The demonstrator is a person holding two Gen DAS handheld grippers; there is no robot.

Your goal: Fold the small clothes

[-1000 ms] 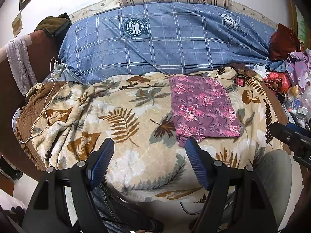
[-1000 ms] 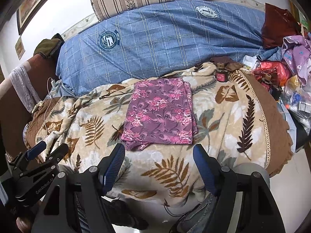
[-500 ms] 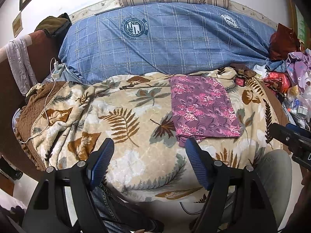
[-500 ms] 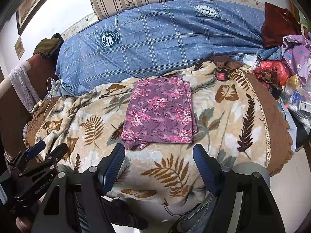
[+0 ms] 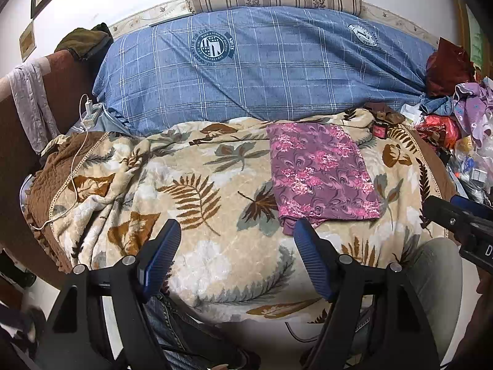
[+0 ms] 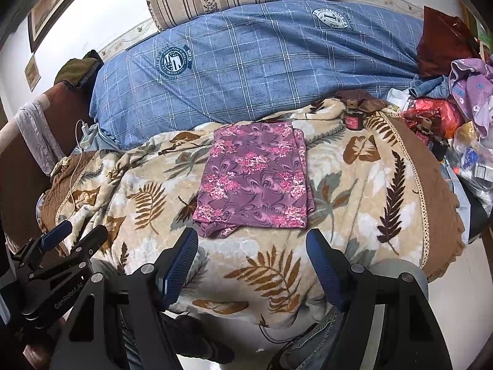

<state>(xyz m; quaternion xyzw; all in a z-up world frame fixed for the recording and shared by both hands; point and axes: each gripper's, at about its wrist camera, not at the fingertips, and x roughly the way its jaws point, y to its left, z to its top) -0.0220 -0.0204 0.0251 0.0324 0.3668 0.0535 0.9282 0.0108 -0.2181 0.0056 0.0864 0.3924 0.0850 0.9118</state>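
On the leaf-print blanket (image 6: 354, 191) lies a folded purple floral cloth (image 6: 255, 182).

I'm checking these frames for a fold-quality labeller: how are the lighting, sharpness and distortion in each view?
Left wrist view: even, soft light, no glare; purple floral cloth sharp; strong fisheye bends the blue plaid bedding, corners black. Left gripper open, crisp. Right wrist view: same flat light, cloth sharp and centred; white wall looks overexposed; right gripper open, no motion blur.
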